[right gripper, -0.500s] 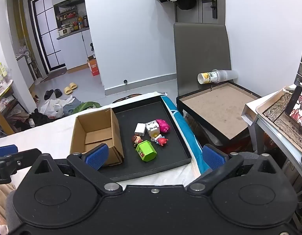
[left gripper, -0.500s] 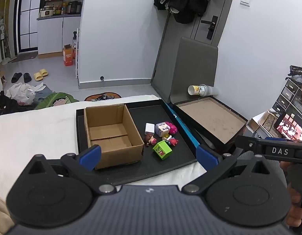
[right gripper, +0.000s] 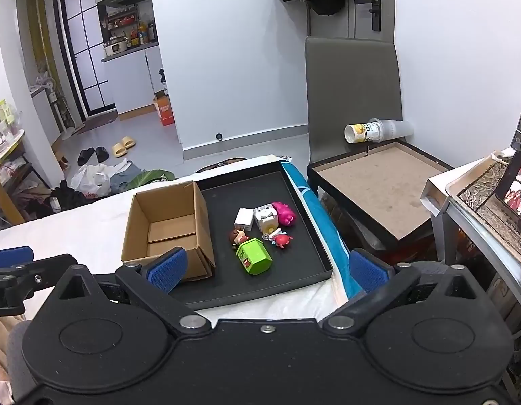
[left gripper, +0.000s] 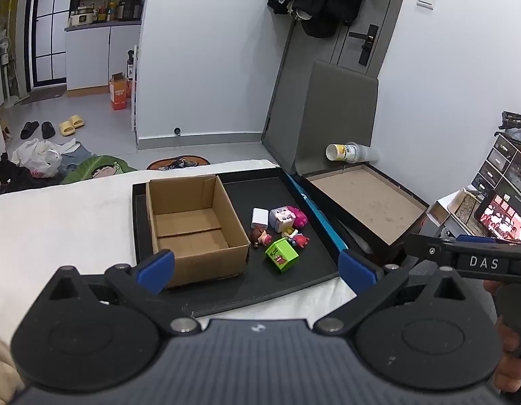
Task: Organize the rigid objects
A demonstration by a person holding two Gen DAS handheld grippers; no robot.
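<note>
Right wrist view, corrugated cardboard box (right gripper: 165, 226), glossy green cube toy (right gripper: 253, 257), matte black tray (right gripper: 304, 280)

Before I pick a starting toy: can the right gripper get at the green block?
Probably yes. The green block lies nearest on the black tray, with open space above it, and the right gripper has its jaws wide and empty.

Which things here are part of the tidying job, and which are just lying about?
Part of the job:
cardboard box
green toy box
white charger
white cube toy
pink toy
two small figures
black tray

Just lying about:
paper cup stack
slippers
phone
</note>
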